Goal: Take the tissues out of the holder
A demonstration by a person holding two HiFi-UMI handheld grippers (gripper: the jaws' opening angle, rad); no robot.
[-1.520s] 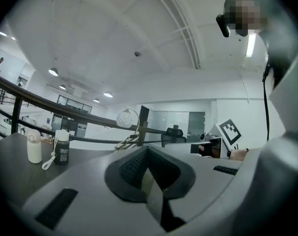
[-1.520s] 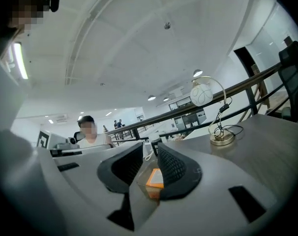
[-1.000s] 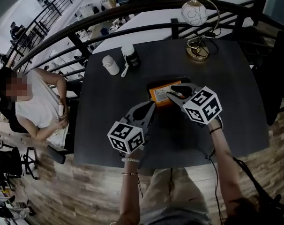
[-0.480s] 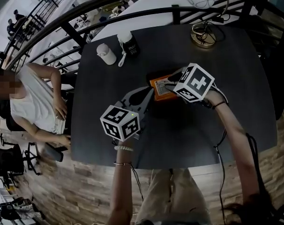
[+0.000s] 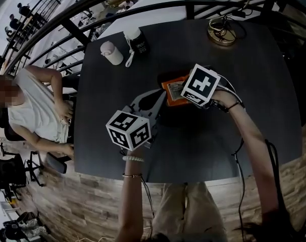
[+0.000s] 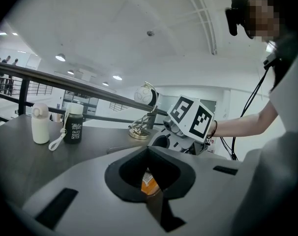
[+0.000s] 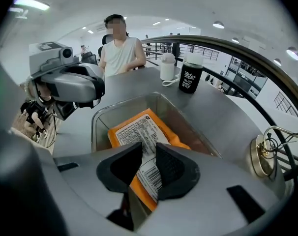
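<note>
An orange tissue pack (image 5: pixel 174 90) (image 7: pixel 139 132) lies in a clear holder (image 7: pixel 97 119) near the middle of the dark table (image 5: pixel 244 130). My right gripper (image 5: pixel 181 93) (image 7: pixel 149 162) reaches into the holder from the right. Its jaws stand narrowly apart, pinched on the near end of the pack by its white label. My left gripper (image 5: pixel 158 99) (image 6: pixel 149 150) sits just left of the holder, its tips together. Orange from the pack (image 6: pixel 148 182) shows through the gap behind those tips. I cannot tell whether it touches the holder.
A white bottle (image 5: pixel 111 53) and a dark bottle (image 5: pixel 137 42) stand at the table's far left. A brass lamp base (image 5: pixel 223 34) sits at the far right. A person (image 5: pixel 37 110) sits beside the left edge. A black railing runs behind the table.
My right gripper has swung left and down over the holder onto the pack. The left gripper has crept slightly toward the holder's left end.
</note>
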